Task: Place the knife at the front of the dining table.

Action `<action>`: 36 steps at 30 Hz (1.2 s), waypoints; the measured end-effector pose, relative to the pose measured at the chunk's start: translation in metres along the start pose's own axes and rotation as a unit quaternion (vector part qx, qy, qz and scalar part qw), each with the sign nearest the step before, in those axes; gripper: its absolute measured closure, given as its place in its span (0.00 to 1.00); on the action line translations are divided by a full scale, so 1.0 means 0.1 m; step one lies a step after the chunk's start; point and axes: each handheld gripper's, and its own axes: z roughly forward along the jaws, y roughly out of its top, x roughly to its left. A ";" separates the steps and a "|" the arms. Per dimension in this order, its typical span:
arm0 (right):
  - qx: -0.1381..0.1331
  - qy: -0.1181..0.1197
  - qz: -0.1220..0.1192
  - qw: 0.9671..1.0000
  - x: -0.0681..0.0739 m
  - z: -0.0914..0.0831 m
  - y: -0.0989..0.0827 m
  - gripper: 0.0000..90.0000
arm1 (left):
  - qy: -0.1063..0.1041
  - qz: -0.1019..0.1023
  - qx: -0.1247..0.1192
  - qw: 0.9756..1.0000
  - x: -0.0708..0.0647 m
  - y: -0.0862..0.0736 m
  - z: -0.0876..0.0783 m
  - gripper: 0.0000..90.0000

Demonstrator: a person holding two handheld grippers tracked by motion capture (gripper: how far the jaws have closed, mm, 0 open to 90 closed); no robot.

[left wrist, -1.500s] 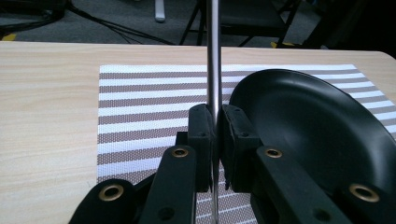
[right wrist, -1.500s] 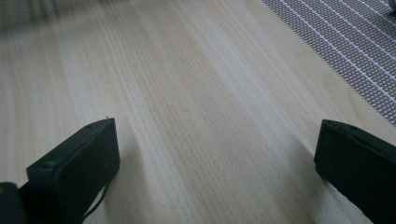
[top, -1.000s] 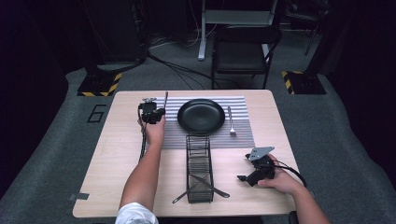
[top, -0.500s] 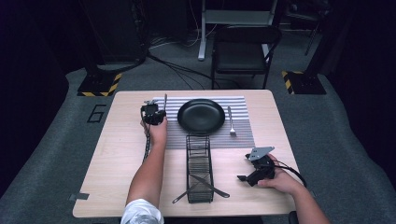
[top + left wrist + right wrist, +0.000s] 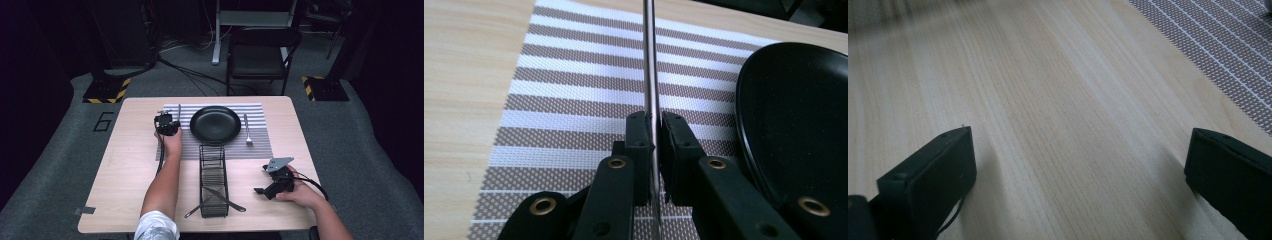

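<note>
Gripping one knife [image 5: 648, 75], left gripper [image 5: 167, 123] has its jaws pinched tight on the thin metal edge, just left of the one black plate [image 5: 215, 123], over the striped placemat [image 5: 260, 140]. One fork [image 5: 247, 131] lies just right of the plate. One wire basket [image 5: 213, 180] sits near the plate, on the person's side, with two utensils [image 5: 224, 199] crossing its near end. Right gripper [image 5: 268, 187] rests well right of the basket, jaws spread wide, holding nothing, over bare table [image 5: 1048, 100].
</note>
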 end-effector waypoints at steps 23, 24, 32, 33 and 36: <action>0.000 0.000 0.000 1.000 0.00 0.00 0.00 0.00 | 0.008 -0.024 0.006 1.000 0.02 -0.05 0.11 0.91; 0.000 0.000 0.000 1.000 0.00 0.00 0.00 0.00 | 0.008 -0.020 0.008 1.000 0.03 -0.04 0.11 0.91; 0.000 0.000 0.001 1.000 0.00 0.00 0.00 0.00 | 0.004 -0.024 0.012 1.000 0.07 -0.03 0.10 0.89; 0.000 0.000 0.000 1.000 0.00 0.00 0.00 0.00 | 0.003 -0.023 0.011 1.000 0.08 -0.03 0.09 0.88; 0.000 0.000 0.001 1.000 0.00 0.00 0.00 0.00 | 0.000 -0.027 0.014 1.000 0.10 -0.02 0.08 0.83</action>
